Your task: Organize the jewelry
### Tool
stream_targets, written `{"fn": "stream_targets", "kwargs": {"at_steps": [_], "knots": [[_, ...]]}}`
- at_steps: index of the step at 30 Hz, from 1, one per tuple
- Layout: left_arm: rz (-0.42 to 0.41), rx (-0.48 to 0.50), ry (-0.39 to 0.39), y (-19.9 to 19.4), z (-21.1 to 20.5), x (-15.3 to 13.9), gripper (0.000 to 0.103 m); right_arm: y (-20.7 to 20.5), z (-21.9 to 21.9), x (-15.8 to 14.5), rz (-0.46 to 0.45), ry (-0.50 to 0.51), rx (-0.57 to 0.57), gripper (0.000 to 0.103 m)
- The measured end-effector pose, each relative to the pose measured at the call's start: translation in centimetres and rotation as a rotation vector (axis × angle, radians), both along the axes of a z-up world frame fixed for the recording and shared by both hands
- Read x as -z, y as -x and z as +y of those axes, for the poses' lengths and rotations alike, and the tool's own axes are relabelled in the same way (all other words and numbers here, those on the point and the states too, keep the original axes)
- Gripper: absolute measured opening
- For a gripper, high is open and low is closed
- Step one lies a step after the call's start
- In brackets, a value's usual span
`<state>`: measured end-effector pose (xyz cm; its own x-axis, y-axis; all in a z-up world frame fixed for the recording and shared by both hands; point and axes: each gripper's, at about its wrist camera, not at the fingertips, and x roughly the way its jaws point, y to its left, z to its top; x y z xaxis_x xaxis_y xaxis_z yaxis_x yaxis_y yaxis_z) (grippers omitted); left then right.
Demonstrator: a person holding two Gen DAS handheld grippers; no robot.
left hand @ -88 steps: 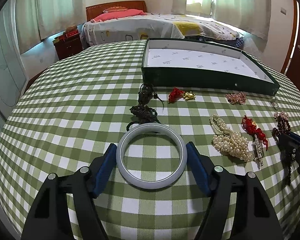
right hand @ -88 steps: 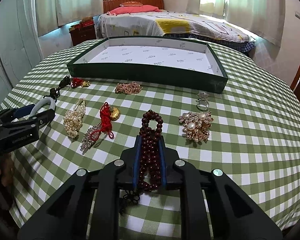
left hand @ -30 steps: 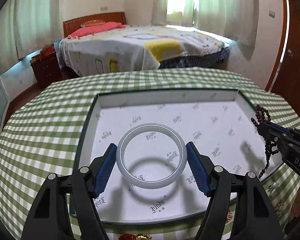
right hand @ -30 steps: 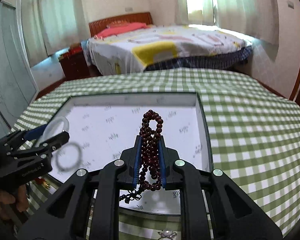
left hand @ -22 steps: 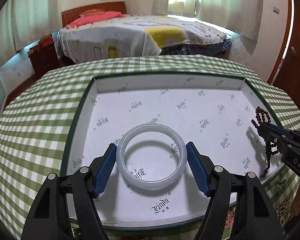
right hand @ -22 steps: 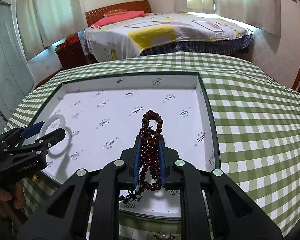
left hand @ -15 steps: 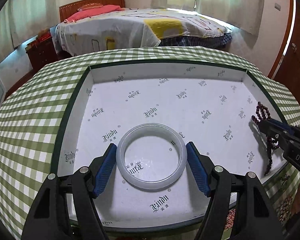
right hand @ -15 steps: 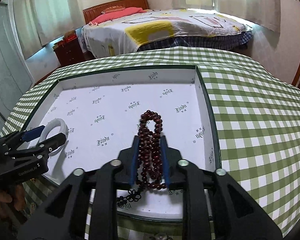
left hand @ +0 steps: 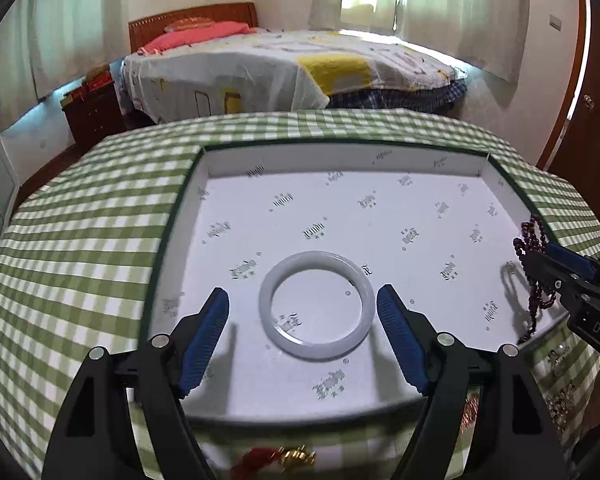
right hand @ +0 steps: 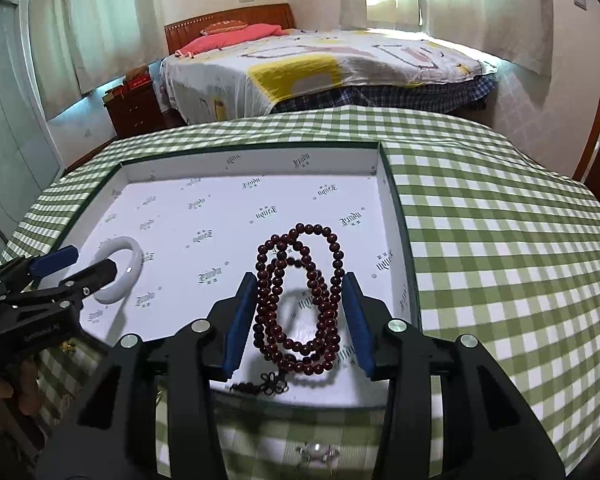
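Observation:
A white jade bangle (left hand: 316, 305) lies flat on the white floor of the green-rimmed tray (left hand: 172, 216). My left gripper (left hand: 303, 332) is open, its blue pads on either side of the bangle and clear of it. The bangle also shows in the right wrist view (right hand: 118, 274), partly behind the left gripper's fingers (right hand: 56, 260). My right gripper (right hand: 299, 320) is open around a dark red bead necklace (right hand: 300, 300), which hangs loose between the pads over the tray's near right part (right hand: 396, 216). In the left wrist view the necklace (left hand: 534, 264) dangles at the right gripper's tip.
The round table has a green checked cloth (left hand: 80, 232). In front of the tray lie a red and gold charm (left hand: 276, 458), a pearl brooch (right hand: 316, 450) and a gold chain (left hand: 470, 412). A bed (right hand: 320, 64) stands beyond the table.
Both grippers have opened over the tray. The bangle has dropped out of the left gripper onto the tray floor. The bead necklace has come loose between the right pads and spread out.

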<state>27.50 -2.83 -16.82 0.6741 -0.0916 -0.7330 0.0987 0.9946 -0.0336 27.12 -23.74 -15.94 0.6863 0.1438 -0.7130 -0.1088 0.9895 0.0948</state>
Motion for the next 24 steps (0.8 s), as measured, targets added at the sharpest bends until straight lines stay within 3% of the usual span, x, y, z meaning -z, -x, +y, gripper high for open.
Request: {"fn": "stream_targets", "kwargs": {"at_steps": [10, 18, 24], "knots": [[-0.027, -0.033, 0.052, 5.2, 1.7, -2.3, 0.074, 4.1, 1.0, -2.2, -0.028, -0.016, -0.017, 0.043], [-0.01, -0.022, 0.05, 9.0, 1.4, -2.2, 0.074, 8.7, 1.3, -2.8, -0.042, -0.008, -0.026, 0.043], [0.01, -0.026, 0.043, 10.4, 1.2, -1.2, 0.074, 9.3, 1.1, -2.0, -0.038, 0.003, -0.024, 0.043]]}}
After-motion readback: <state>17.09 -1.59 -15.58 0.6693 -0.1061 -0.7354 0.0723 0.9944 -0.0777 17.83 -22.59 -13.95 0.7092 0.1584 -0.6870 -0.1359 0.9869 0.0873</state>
